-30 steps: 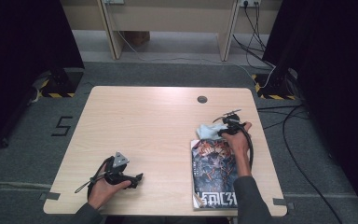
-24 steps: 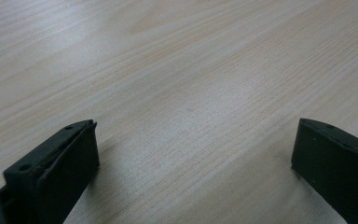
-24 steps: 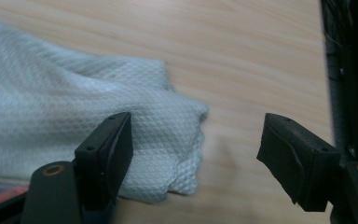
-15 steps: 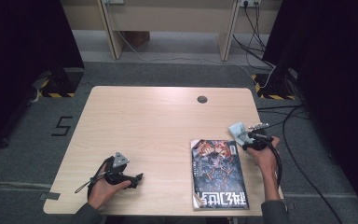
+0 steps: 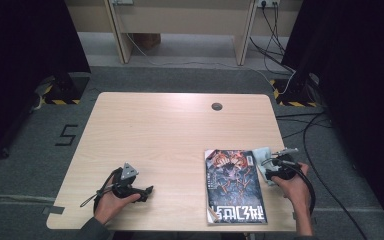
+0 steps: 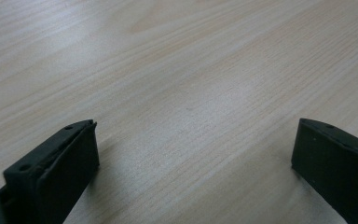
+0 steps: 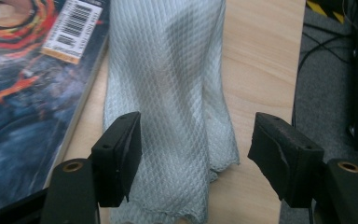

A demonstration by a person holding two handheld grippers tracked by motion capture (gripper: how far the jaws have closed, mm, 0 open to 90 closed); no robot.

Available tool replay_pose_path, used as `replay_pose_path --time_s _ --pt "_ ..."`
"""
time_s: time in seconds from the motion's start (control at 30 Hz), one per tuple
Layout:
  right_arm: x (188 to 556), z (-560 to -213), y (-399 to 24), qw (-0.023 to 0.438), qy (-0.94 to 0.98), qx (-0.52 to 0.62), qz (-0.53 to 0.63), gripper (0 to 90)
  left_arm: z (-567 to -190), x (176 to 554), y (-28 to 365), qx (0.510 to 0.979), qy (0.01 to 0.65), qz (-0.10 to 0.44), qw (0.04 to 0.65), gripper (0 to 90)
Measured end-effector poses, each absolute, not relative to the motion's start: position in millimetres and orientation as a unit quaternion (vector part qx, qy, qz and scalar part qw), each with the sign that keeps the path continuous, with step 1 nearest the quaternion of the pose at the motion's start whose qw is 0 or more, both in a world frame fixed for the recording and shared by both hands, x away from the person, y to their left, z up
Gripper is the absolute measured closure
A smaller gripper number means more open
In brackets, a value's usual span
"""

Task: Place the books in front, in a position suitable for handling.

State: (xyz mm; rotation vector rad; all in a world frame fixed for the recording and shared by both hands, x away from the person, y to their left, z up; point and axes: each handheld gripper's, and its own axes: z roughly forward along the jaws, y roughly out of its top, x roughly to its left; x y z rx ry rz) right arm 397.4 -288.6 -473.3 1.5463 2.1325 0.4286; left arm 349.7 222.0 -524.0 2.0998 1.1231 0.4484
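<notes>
Lay bunched at right desk [image 5: 180, 130] edge, pale cloth [image 7: 168, 93], just beside comic book [image 5: 234, 185]. Hovered over cloth, right gripper [image 7: 196, 154], jaws just closing yet apart, cloth between, left pad touching it, not gripped. Rested on bare desk, left gripper [image 6: 193, 154], released wide.

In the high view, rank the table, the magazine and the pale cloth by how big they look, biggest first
1. table
2. magazine
3. pale cloth, partly hidden behind the right gripper, so its full extent is unsure, though clearly smallest.
</notes>
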Motion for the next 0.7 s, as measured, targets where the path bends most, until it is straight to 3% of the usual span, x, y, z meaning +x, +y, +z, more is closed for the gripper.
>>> replay_pose_path --time_s 0.07,0.13,0.27,0.37,0.7 --pt "398.0 -463.8 -293.3 0.269 0.754 0.564 0.201 34.7 -524.1 349.7 222.0 0.811 0.434 0.173 0.353 0.0" --pt "399.2 -463.3 -292.9 0.273 0.749 0.565 0.215 35.4 -524.0 349.6 222.1 0.812 0.432 0.173 0.352 0.0" --pt "408.7 -472.1 -283.9 0.256 0.766 0.548 0.219 38.4 -524.3 349.1 222.0 0.812 0.431 0.173 0.354 0.0" --pt "412.3 -483.4 -276.3 0.227 0.793 0.531 0.192 46.3 -524.3 349.3 222.1 0.812 0.431 0.172 0.354 0.0" --pt "391.2 -485.3 -287.5 0.188 0.787 0.553 0.198 46.9 -524.3 349.0 222.1 0.812 0.431 0.172 0.354 0.0"
